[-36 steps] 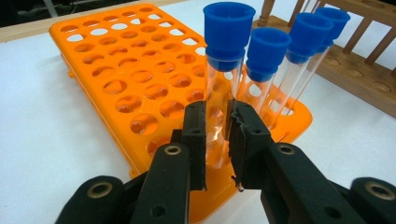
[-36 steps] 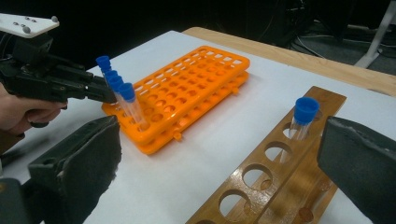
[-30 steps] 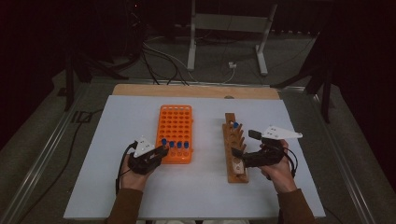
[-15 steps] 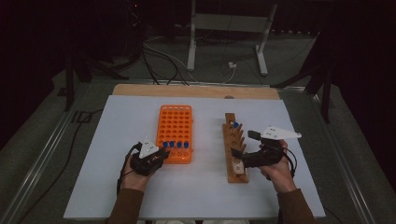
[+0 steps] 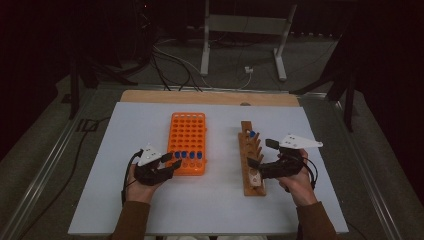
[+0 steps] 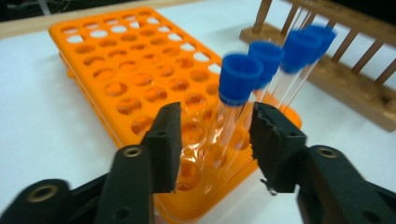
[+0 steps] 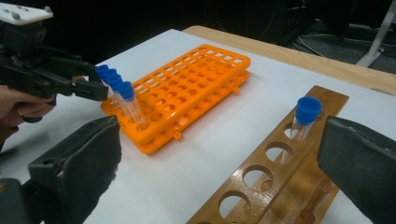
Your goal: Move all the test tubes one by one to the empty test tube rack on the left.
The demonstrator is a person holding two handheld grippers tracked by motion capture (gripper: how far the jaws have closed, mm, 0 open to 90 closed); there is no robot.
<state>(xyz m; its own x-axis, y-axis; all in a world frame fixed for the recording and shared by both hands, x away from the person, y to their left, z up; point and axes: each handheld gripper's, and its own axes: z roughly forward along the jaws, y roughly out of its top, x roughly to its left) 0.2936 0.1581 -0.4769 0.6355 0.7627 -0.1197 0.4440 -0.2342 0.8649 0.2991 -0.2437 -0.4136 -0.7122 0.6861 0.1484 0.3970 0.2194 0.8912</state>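
Observation:
An orange tube rack (image 5: pixel 187 135) lies at the table's middle, with several blue-capped clear tubes (image 5: pixel 187 155) in its near row. My left gripper (image 5: pixel 172 162) is at the rack's near left corner. In the left gripper view it (image 6: pixel 215 140) is open, and the nearest tube (image 6: pixel 236 88) stands between the jaws with a gap on each side. A wooden rack (image 5: pixel 248 165) lies to the right and holds one blue-capped tube (image 5: pixel 252 134) near its far end. My right gripper (image 5: pixel 261 153) hovers over the wooden rack (image 7: pixel 280 163), open wide (image 7: pixel 224 154) and holding nothing. The tube (image 7: pixel 306 116) stands ahead of it.
The white tabletop (image 5: pixel 150 210) has free room left, right and in front of the racks. A wooden strip (image 5: pixel 210 97) runs along its far edge. Cables and a metal stand (image 5: pixel 245 45) sit on the floor beyond. The left gripper (image 7: pixel 88 88) also shows in the right gripper view.
My left gripper has shifted slightly at the orange rack's near left corner, staying open around the end tube. The right gripper has hardly moved.

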